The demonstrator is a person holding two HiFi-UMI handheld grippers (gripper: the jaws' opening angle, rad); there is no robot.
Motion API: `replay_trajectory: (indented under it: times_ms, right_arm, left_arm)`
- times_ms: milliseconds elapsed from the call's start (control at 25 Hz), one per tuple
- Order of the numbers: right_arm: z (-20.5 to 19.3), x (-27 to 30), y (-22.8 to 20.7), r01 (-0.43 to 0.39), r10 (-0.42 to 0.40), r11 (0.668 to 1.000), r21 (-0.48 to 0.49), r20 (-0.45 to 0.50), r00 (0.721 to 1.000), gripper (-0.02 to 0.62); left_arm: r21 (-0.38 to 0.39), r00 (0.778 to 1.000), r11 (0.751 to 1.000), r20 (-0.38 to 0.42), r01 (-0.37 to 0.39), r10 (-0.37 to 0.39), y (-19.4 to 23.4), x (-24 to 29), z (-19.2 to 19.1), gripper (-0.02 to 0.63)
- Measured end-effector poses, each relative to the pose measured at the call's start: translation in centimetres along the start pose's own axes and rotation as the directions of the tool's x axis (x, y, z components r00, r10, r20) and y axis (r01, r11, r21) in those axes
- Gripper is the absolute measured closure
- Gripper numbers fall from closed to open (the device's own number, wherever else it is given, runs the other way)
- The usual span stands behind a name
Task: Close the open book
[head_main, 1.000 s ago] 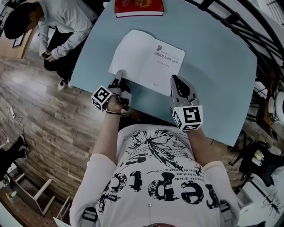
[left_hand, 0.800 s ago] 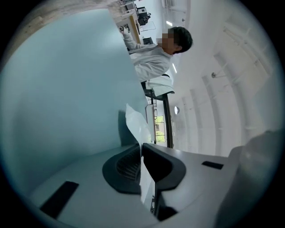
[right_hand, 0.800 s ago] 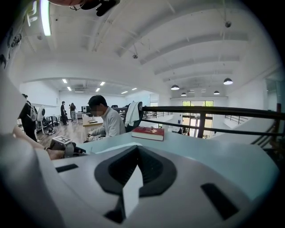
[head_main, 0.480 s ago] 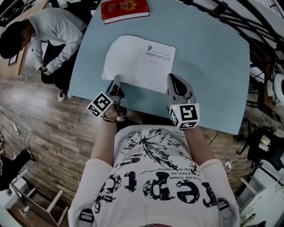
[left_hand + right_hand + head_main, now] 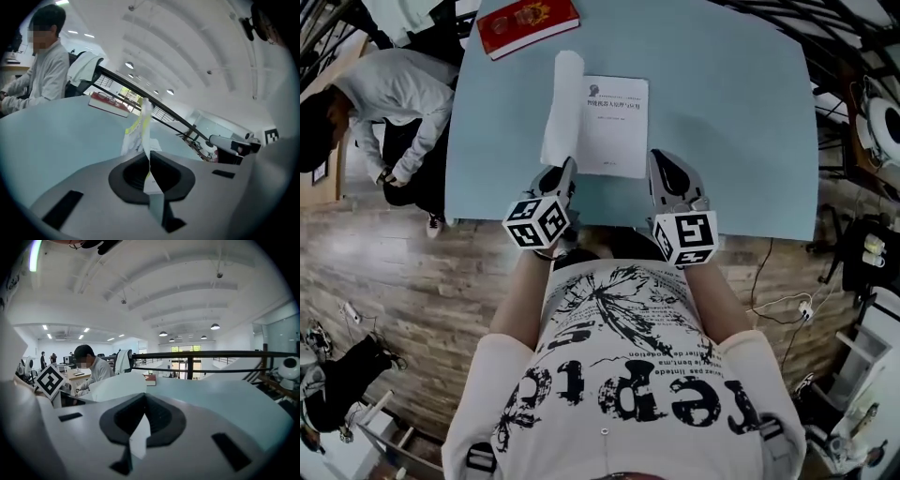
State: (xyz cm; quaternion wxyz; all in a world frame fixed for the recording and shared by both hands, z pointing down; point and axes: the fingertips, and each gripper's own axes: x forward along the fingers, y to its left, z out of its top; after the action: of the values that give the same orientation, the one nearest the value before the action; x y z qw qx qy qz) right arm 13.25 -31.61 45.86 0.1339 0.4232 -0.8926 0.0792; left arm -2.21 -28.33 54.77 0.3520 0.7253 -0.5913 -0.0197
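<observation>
Head view: open book (image 5: 617, 131) lies on the blue desk (image 5: 731, 112), title print too small to read. Left gripper (image 5: 566, 171) pinches its upright left leaf; right gripper (image 5: 659, 159), jaws together, sits at the near right corner.

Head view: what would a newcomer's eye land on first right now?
The open book mid-table, its left half stood up on edge and pinched in the shut fingers of the left gripper, while the right page lies flat. The right gripper, fingers together, sits beside the book's near right corner. A red book lies at the far left corner of the light blue table.
</observation>
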Motion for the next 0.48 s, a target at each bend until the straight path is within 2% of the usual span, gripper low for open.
replay_trajectory:
  times_ms: [280, 400, 480]
  right_arm:
    - [-1.2, -2.3, -0.1, 0.080, -0.080, 0.996, 0.037, -0.013, 0.997, 0.584]
    - [-1.7, -3.2, -0.3, 0.117, -0.116, 0.992, 0.055, -0.020, 0.993, 0.584]
    - [-2.0, -3.8, -0.5, 0.139, -0.138, 0.988, 0.061, -0.026, 0.990, 0.584]
  left_arm:
    - [0.130, 0.990, 0.989, -0.131, 0.070, -0.053, -2.2, 2.2, -2.1, 0.583]
    - [0.232, 0.976, 0.967, -0.208, 0.109, -0.060, -3.1, 3.3, -3.8, 0.583]
    - [0.315, 0.966, 0.939, -0.251, 0.136, -0.055, -3.8, 4.2, -4.9, 0.583]
